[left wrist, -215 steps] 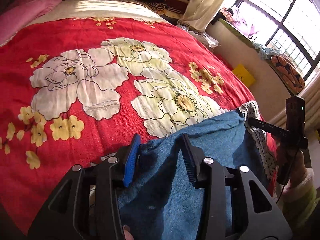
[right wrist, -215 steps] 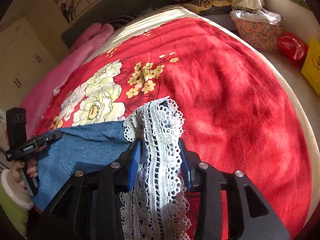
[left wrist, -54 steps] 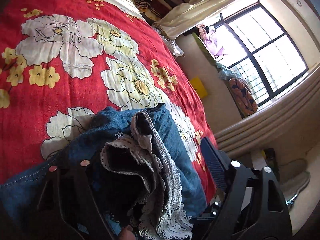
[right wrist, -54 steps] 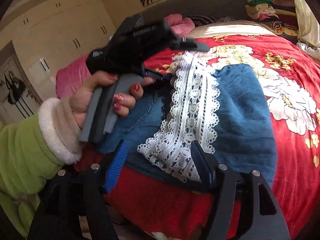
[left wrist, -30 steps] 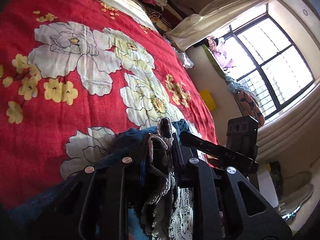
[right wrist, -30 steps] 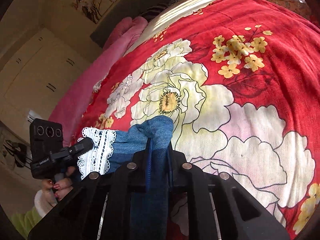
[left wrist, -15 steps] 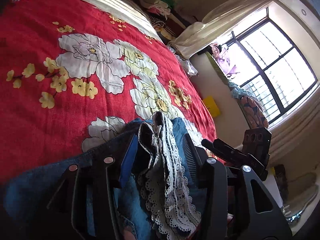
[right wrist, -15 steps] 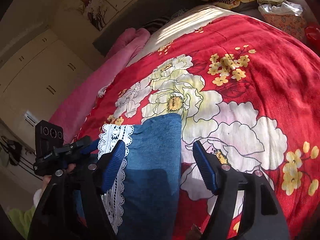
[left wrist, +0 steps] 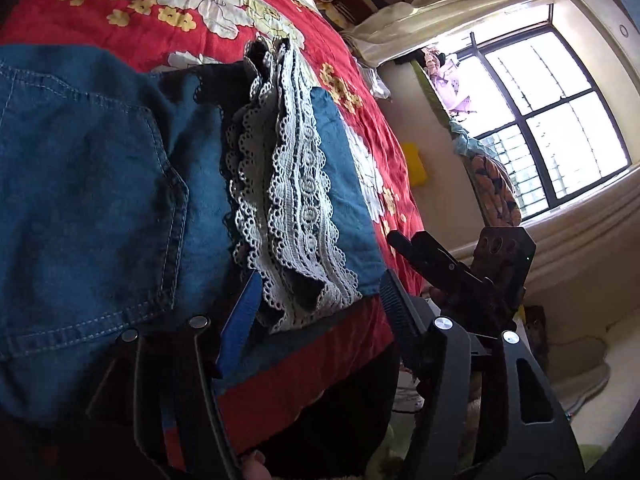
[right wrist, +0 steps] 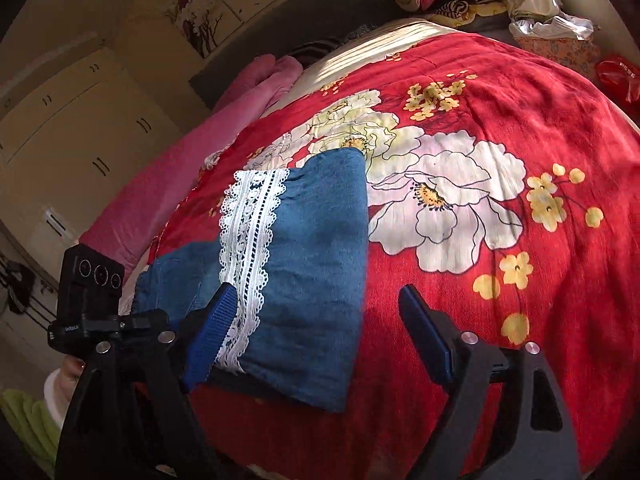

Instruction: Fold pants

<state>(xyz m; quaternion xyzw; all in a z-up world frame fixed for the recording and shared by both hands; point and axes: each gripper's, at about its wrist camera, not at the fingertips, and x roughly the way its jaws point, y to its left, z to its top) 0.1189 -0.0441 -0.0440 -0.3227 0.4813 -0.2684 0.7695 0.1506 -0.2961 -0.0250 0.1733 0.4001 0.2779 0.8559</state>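
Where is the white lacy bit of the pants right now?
In the right wrist view, the lace trim lies along the left side of the folded pants on the red bedspread.

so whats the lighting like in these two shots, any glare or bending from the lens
Left wrist view: the window is blown out to white, and the denim pants lie in dim shade. Right wrist view: sunlight falls warm across the red bedspread, with shadow along its near edge. Both views bend at the edges, so the bed bulges like a dome.
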